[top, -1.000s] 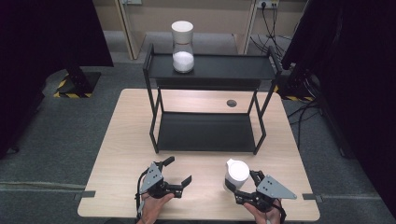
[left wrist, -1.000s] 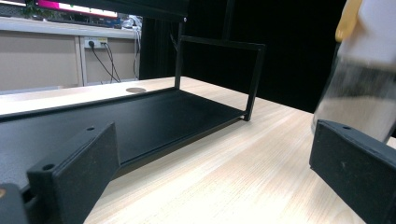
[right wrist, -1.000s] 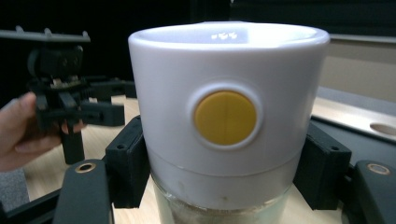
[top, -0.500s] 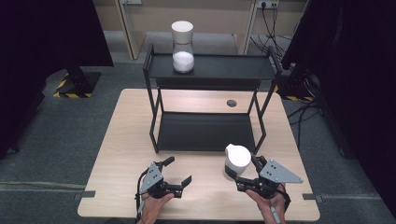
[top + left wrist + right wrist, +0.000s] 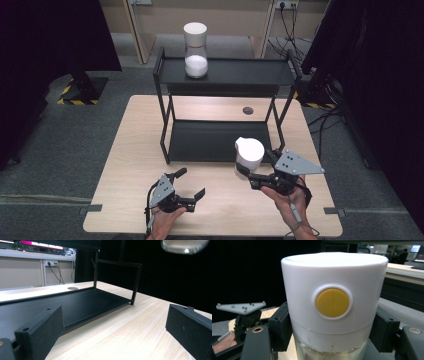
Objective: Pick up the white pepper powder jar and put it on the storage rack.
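the jar (image 5: 248, 156) you are holding has a white lid with a round yellow button (image 5: 332, 302) on its side and a clear glass body below. it stands upright and lifted off the table (image 5: 130, 150), just in front of the right front leg of the black shelf rack (image 5: 220, 142). your right gripper (image 5: 252, 175) is clamped on it: in the right gripper view the two black jaws press against the jar from both sides, just under the lid. your right hand (image 5: 287, 202) sits at the near right part of the table.

your left gripper (image 5: 192, 187) is released, its jaws spread wide with nothing between them, low over the near left of the table; your left hand (image 5: 165, 222) holds it from below. in the left gripper view the jaws frame bare wood and the rack's lower shelf (image 5: 75, 302).

on the rack's top shelf (image 5: 240, 70), toward its left, stands a second jar (image 5: 195, 50), also white-lidded, holding white powder. a small dark round hole (image 5: 247, 110) marks the table behind the rack.
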The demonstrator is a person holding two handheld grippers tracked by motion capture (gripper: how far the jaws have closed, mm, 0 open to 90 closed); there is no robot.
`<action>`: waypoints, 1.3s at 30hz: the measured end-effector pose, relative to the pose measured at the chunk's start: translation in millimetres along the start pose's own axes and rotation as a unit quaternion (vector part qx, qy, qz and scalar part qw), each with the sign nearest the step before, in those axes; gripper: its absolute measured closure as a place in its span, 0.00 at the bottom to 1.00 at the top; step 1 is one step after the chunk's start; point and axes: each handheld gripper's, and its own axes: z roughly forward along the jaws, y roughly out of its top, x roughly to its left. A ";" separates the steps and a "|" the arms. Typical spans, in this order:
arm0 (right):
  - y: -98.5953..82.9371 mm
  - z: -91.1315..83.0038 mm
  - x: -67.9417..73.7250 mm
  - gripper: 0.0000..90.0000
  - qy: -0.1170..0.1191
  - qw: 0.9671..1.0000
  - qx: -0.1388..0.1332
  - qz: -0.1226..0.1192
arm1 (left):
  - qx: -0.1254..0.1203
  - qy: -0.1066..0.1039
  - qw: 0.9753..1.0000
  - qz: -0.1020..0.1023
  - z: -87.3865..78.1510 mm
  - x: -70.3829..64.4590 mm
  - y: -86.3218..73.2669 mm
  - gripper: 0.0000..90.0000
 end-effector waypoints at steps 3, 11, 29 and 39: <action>11.8 4.3 -4.6 0.34 0.009 1.000 0.000 0.001 | 0.000 0.000 1.000 -0.001 0.1 0.1 0.0 0.01; 43.7 14.9 -14.2 0.34 0.022 1.000 -0.008 -0.003 | -0.001 0.001 1.000 0.000 -0.7 -0.1 0.0 0.01; 114.1 41.4 -33.0 0.34 0.021 1.000 -0.008 -0.015 | 0.000 0.001 1.000 -0.001 -1.1 0.6 0.3 0.01; 146.9 57.6 -44.6 0.34 0.012 1.000 -0.005 -0.011 | -0.001 0.002 1.000 -0.002 -1.2 0.8 0.1 0.01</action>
